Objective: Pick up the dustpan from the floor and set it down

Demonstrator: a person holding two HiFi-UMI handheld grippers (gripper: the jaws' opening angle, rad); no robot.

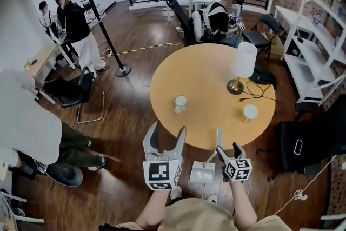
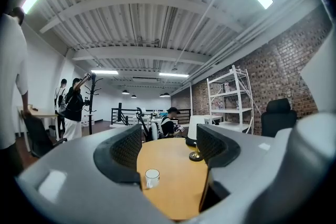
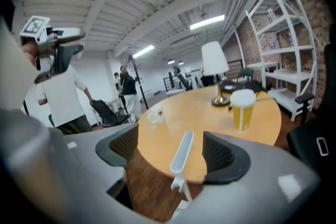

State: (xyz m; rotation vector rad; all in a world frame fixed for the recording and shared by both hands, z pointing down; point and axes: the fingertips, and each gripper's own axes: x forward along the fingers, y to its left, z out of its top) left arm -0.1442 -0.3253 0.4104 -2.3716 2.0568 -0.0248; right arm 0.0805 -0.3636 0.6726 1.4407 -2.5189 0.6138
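Observation:
A white dustpan (image 1: 202,173) stands on the wooden floor just in front of the round table, and its long handle (image 1: 218,140) rises upright beside the table's near edge. My right gripper (image 1: 227,149) is open around that handle (image 3: 182,152); in the right gripper view both pads stand clear of it. My left gripper (image 1: 166,135) hangs to the left of the dustpan at the table's edge, pointing level across the tabletop. Its jaws (image 2: 168,152) are apart with nothing between them.
The round wooden table (image 1: 211,67) carries a glass (image 1: 180,103), a lamp (image 1: 243,65) and a lidded yellow cup (image 1: 250,112). A person in white (image 1: 27,121) stands close on the left. A black chair (image 1: 308,140) is at right, another chair (image 1: 81,92) at left.

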